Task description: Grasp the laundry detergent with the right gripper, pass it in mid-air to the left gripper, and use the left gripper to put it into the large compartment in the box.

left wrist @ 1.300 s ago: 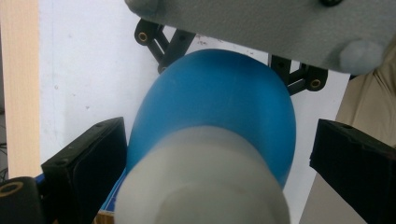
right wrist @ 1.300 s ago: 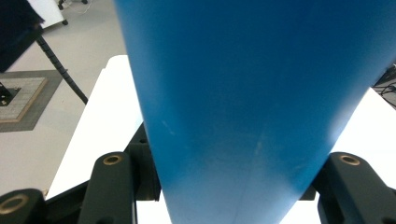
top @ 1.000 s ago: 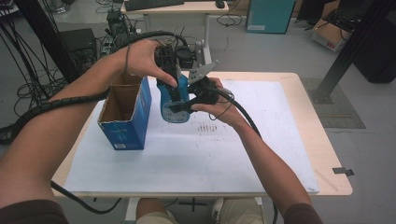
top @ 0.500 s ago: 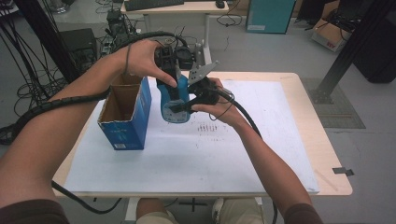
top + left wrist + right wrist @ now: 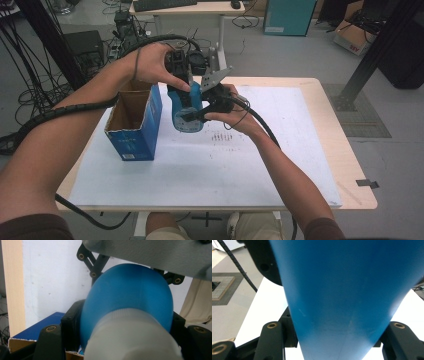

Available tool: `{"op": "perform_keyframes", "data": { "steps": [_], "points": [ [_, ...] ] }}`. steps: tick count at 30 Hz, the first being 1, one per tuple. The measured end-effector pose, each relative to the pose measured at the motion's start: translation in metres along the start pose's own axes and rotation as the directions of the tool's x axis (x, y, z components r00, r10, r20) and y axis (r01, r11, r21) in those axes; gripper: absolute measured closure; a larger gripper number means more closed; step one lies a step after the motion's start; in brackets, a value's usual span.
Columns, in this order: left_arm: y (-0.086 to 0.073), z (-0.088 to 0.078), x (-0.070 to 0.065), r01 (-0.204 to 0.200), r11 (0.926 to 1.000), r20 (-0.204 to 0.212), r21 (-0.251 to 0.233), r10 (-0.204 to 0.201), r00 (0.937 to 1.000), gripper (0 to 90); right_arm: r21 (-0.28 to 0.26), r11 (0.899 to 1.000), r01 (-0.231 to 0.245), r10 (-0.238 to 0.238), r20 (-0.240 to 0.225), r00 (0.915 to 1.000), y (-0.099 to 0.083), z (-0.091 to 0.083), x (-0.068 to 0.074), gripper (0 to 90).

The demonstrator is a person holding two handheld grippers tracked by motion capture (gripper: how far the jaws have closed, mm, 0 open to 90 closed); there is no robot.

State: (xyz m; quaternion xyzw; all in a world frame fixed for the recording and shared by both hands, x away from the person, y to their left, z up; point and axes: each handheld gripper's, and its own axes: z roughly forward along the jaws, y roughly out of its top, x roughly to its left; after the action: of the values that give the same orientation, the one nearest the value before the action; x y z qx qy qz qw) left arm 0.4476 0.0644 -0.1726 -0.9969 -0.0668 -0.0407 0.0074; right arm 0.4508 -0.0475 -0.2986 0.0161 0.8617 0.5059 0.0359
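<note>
A blue bottle (image 5: 187, 106) with a white cap (image 5: 132, 340) is held up above the white sheet, just right of the box. My left gripper (image 5: 183, 80) comes down on its upper end. Its jaws have just been closing with the bottle (image 5: 127, 295) between them, and they now press on its sides by the cap. My right gripper (image 5: 194, 116) reaches in from the right and is shut on the lower body. In the right gripper view the blue body (image 5: 342, 277) rises wide between the two black jaws.
An open blue cardboard box (image 5: 131, 122) stands upright on the white sheet (image 5: 210, 165), left of the bottle. The sheet covers most of the wooden table (image 5: 345, 150). Cables trail off the table's left side, and a desk stands behind.
The left gripper's jaws have drawn in onto the bottle's upper end. Both hands, the bottle and the box stay where they were.
</note>
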Motion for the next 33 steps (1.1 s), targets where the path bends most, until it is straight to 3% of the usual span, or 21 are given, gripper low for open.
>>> {"op": "perform_keyframes", "data": {
  "steps": [10, 11, 12, 22, 23, 33],
  "points": [
    [0.0003, 0.0017, 0.0001, 0.002, 0.9999, 0.013, 0.012, -0.002, 0.9999, 34.6, 0.004, 1.0, 0.001, -0.001, -0.008, 1.0, -0.0005, 0.0015, 0.0007, 42.7],
    [0.0002, 0.0021, 0.0, 0.005, 1.0, 0.011, 0.008, -0.005, 0.9999, 34.7, -0.002, 0.999, 0.036, -0.036, 0.0, 0.9994, -0.0008, 0.0014, -0.0016, 42.7],
    [0.0001, 0.0022, 0.0, 0.004, 0.9999, 0.012, 0.01, -0.004, 0.9999, 34.7, -0.004, 0.999, 0.037, -0.037, 0.0, 0.9993, -0.0009, 0.0017, -0.0017, 42.7],
    [0.0013, 0.0036, -0.0007, 0.005, 0.9999, 0.018, 0.014, -0.006, 0.9998, 35.2, -0.001, 1.0, 0.028, -0.028, -0.015, 0.9995, -0.0017, 0.0028, -0.001, 42.2],
    [0.0015, 0.0037, -0.0007, 0.005, 0.9998, 0.024, 0.017, -0.005, 0.9997, 35.2, 0.006, 1.0, 0.001, -0.001, -0.018, 0.9998, -0.0018, 0.0031, 0.0004, 42.2],
    [0.002, 0.0046, 0.0009, 0.006, 0.9999, 0.022, 0.013, -0.006, 0.9997, 35.5, 0.0, 1.0, -0.005, 0.005, -0.026, 0.9997, -0.0035, 0.0034, -0.0014, 41.8]
  ]
}}
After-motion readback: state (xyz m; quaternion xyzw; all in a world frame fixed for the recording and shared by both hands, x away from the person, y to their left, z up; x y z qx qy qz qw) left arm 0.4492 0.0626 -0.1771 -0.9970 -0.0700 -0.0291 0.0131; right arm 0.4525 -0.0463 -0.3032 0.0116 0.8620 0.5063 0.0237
